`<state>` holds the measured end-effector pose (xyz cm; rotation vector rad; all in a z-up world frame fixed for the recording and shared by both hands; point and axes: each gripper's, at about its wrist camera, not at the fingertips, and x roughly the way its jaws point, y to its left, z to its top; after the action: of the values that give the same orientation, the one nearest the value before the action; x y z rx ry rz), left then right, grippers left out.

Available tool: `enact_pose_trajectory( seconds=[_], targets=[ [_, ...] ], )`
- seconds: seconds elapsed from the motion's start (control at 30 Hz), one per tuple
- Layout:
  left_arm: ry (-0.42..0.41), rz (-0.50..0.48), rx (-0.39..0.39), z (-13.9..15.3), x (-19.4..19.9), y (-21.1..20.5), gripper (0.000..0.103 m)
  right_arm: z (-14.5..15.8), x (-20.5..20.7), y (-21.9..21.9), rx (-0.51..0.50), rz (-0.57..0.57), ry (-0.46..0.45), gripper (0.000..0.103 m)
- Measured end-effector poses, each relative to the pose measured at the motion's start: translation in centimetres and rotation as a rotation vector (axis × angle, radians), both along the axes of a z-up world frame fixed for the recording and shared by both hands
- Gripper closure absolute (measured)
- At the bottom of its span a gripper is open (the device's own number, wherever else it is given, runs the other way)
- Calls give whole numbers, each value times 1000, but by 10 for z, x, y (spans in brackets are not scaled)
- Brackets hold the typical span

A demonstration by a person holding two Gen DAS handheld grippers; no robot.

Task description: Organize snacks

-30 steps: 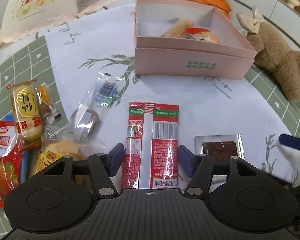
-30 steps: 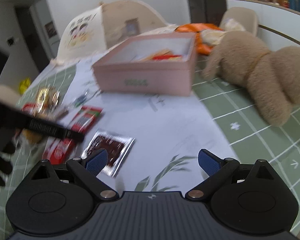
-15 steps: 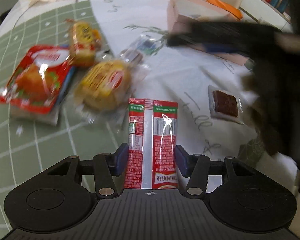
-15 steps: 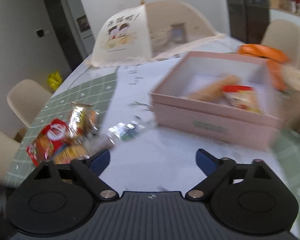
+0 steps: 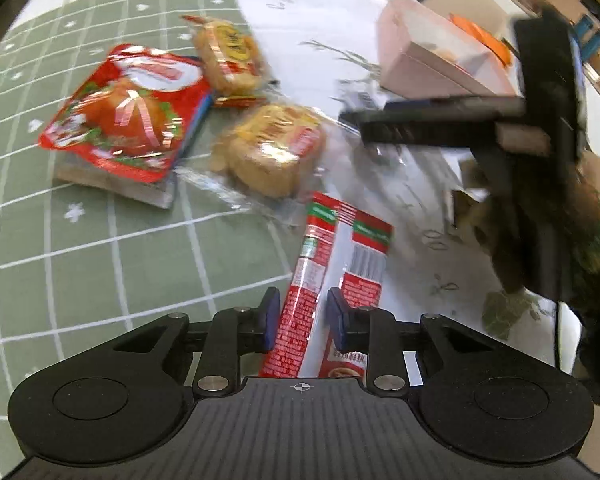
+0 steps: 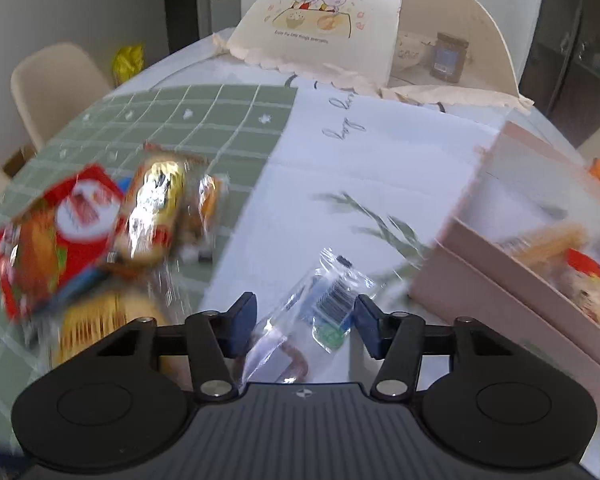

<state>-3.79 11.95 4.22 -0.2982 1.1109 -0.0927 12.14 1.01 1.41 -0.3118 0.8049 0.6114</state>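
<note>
Now the left gripper [image 5: 299, 320] pinches the red packet [image 5: 342, 256] while the right gripper [image 6: 305, 322], unclenched, closes around the clear wrapper [image 6: 320, 300].

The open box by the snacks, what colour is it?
Pale pink; the box shows best in the right wrist view.
</note>
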Motion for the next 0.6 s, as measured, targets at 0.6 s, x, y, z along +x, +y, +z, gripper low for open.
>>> enact_pose_trajectory(
  seconds=[0.6],
  targets=[
    [-23,-244,130,-1,30,-87,59,18,-63,-137,107,-131,19,25]
  ],
)
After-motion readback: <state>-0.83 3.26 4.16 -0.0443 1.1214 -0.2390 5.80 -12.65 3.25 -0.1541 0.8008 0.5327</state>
